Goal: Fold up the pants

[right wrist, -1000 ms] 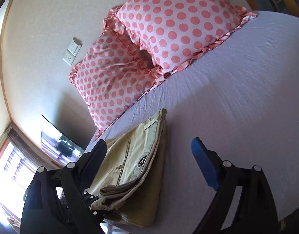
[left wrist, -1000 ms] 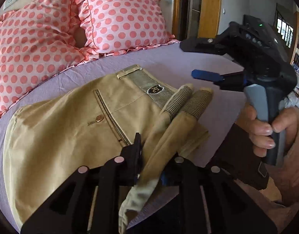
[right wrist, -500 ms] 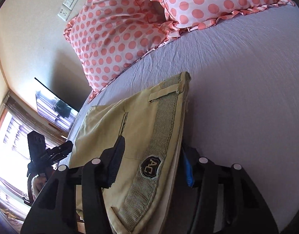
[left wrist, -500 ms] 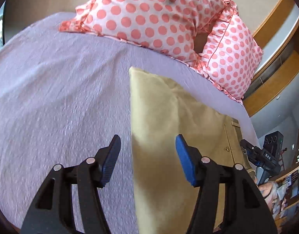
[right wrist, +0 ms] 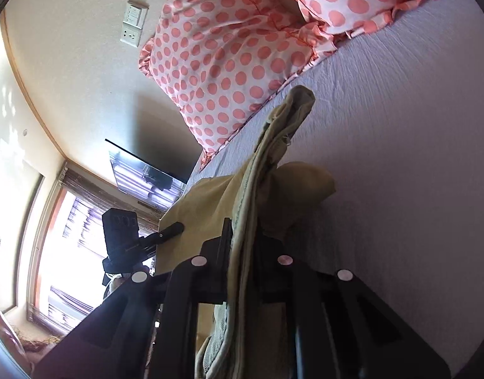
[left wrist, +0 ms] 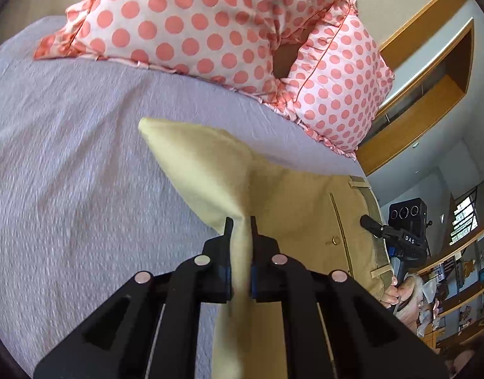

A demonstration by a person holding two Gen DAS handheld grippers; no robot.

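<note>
Khaki pants (left wrist: 292,195) lie folded on a lilac bed sheet (left wrist: 68,158). My left gripper (left wrist: 241,221) is shut on the folded edge of the pants and lifts it into a ridge. My right gripper (right wrist: 242,224) is shut on the waistband end of the pants (right wrist: 273,145), which rises in a bunched strip in front of the camera. The right gripper also shows in the left wrist view (left wrist: 373,222) at the waistband. The left gripper shows in the right wrist view (right wrist: 172,229) at the far edge.
Two pink polka-dot pillows (left wrist: 210,31) lie at the head of the bed, close behind the pants. A wall socket (right wrist: 133,25) and a window (right wrist: 68,252) show at the left. Wooden shelving (left wrist: 431,101) stands at the right.
Both grippers were open over the pants half a second ago. Now both have closed on opposite edges and the cloth is lifted into ridges.
</note>
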